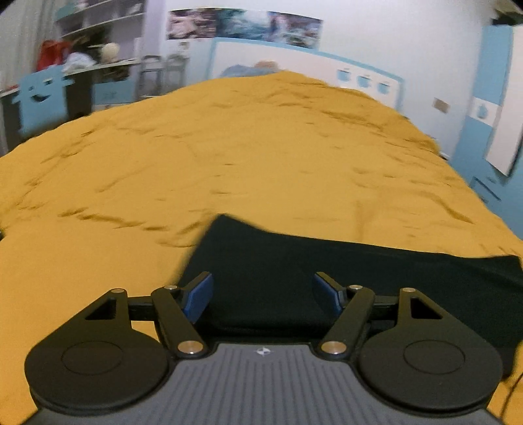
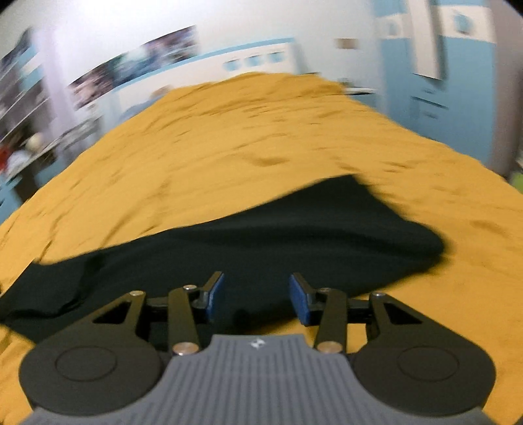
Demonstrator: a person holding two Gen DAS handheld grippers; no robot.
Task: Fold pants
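- Your left gripper (image 1: 263, 294) has its jaws spread wide and released; nothing sits between the blue pads (image 1: 199, 299), and only dark cloth shows beyond the gap.
- Your right gripper (image 2: 256, 299) also has its jaws parted and empty, set narrower than the left pair, with its blue pads (image 2: 215, 299) clear of the fabric.
- The black pants (image 1: 327, 278) lie flat on the bed, filling the lower middle and lower right of the left wrist view, directly beyond your left jaws.
- In that view one corner of the pants points up toward the centre of the frame, and the cloth runs off toward the right edge.
- In the right wrist view the pants (image 2: 261, 235) stretch from the lower left edge to right of centre, with a raised, blurred fold at the centre right.
- The mustard-yellow bedspread (image 1: 228, 157) surrounds the pants on every visible side and is lightly creased.
- At the top of the left wrist view a white and blue headboard (image 1: 294, 62) stands behind the bed, with posters (image 1: 243, 26) on the wall above it.
- Shelves (image 1: 98, 23) occupy the upper left of that frame, and a blue wardrobe (image 1: 483, 114) the upper right.
- The right wrist view is blurred throughout, so its background detail is unclear.
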